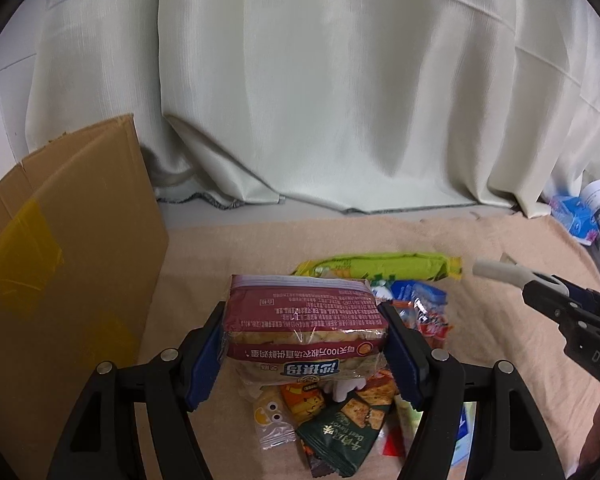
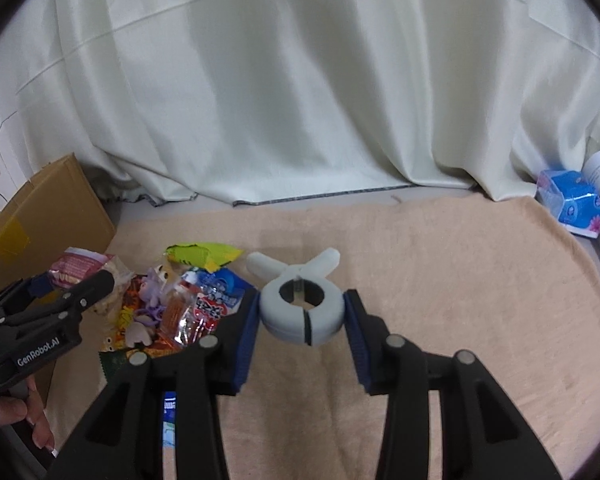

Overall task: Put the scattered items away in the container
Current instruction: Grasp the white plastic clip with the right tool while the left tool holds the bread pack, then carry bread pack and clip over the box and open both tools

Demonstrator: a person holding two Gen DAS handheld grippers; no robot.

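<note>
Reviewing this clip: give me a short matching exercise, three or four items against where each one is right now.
Items:
1. maroon snack bag
2. grey clamp
3. cardboard box
4. green packet

Places:
a. lying at the pile's far edge
b. standing left of the pile
c. held in the right hand-held gripper
d. held in the left hand-held gripper

Pairs: 1-d, 2-c, 3-b, 4-a

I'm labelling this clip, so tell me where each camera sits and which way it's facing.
Left wrist: on the left gripper, looking forward along its fingers at the held snack bag, the pile, box and curtain; right gripper enters at right.
Right wrist: on the right gripper, looking forward over its clamp and the blanket; left gripper and hand at left.
Both share pile, box, curtain, blanket.
</note>
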